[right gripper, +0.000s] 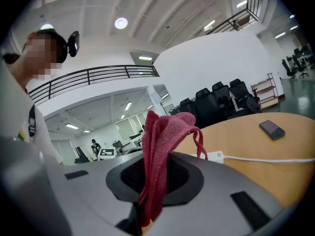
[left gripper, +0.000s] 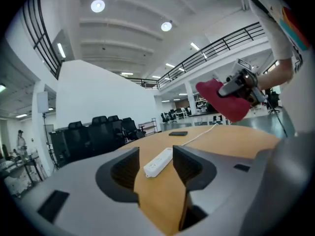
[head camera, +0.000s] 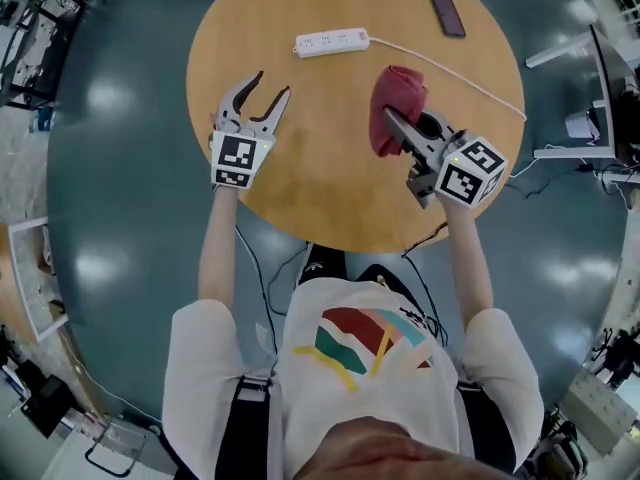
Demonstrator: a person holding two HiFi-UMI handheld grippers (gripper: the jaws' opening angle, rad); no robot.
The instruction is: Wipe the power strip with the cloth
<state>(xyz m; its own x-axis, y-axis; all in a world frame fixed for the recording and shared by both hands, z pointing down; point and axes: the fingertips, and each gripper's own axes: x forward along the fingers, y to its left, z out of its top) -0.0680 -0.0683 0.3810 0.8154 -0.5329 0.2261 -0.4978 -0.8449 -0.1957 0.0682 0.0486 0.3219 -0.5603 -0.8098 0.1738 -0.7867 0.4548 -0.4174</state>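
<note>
A white power strip (head camera: 331, 42) lies near the far edge of the round wooden table (head camera: 330, 193), its white cord running off to the right. My left gripper (head camera: 268, 89) hovers open over the table's left part, nothing between its jaws; the power strip (left gripper: 158, 162) shows ahead between them. My right gripper (head camera: 392, 120) is shut on a red cloth (head camera: 393, 107), held above the table to the right of centre. In the right gripper view the cloth (right gripper: 158, 156) hangs folded between the jaws, the strip's end (right gripper: 214, 156) just behind it.
A dark phone (head camera: 447, 14) lies at the table's far right, beyond the cord (head camera: 450, 68). Black cables trail on the grey floor near the person's legs. Desks and equipment stand at the room's right and left edges.
</note>
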